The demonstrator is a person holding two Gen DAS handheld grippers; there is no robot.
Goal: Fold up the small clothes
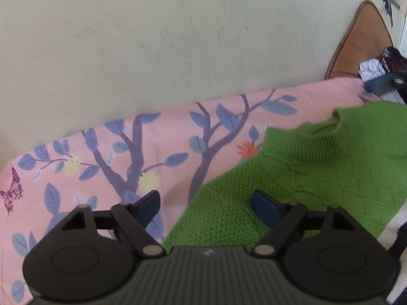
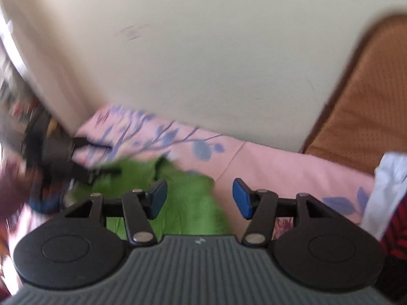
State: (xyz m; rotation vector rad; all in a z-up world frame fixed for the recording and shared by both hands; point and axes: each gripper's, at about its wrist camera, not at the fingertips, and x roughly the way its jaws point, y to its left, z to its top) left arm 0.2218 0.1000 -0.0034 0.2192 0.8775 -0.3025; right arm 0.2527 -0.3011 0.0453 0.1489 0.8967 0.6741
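Two wrist views are given over a pink bedsheet printed with purple branches, blue leaves and a butterfly (image 1: 106,162), which is spread against a plain pale green-white wall (image 1: 152,38). A brown woven headboard with a darker rim (image 1: 361,43) is seen at the far right end of the sheet, and a small heap of white and dark red-patterned clothes (image 1: 381,63) is piled just below it. In the right wrist view the same headboard (image 2: 363,117) is seen at the right, with white cloth beside red-and-black fabric at the right edge; this view is smeared by motion.

A bright green knitted sweater with a ribbed round collar (image 1: 318,167) is laid flat on the sheet. The left gripper (image 1: 207,204) is held with its jaws spread wide and nothing between them; its right blue pad is seen over the sweater's lower edge and its left pad over bare sheet. In the right wrist view the sweater (image 2: 178,198) is seen beneath the right gripper (image 2: 199,198), whose jaws are likewise parted and empty, the left pad over green knit and the right pad over pink sheet. Whether the pads touch the fabric cannot be told.
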